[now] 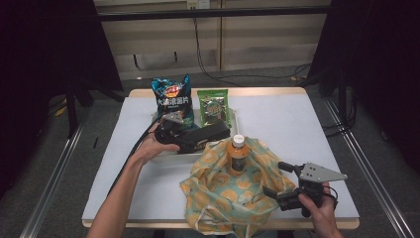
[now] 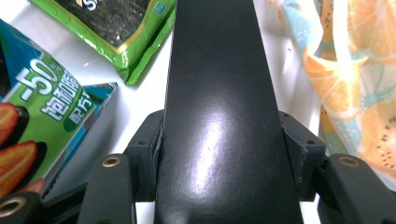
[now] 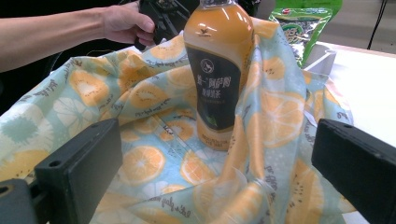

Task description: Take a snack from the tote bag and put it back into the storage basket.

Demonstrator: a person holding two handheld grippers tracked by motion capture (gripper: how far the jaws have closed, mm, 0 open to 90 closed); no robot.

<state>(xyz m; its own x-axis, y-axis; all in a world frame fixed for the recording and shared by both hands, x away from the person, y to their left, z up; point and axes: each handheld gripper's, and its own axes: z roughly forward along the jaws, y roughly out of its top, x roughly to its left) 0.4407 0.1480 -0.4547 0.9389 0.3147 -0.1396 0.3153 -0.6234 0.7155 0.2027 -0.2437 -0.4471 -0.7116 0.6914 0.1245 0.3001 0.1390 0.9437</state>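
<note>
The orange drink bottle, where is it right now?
In the high view the orange drink bottle stands upright inside the orange-print cloth bag at the table's near middle, just right of the black case held in the left claw.

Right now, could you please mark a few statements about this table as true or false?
1. The bottle stands upright in the orange-print bag. True.
2. The right gripper is clamped on the bottle's cap. False: its jaws stand open at the bag's edge, apart from the bottle.
3. The left gripper grips a long black glossy object. True.
4. The green packet lies inside the bag. False: it is outside the bag, farther back, beside the blue snack bag.
</note>
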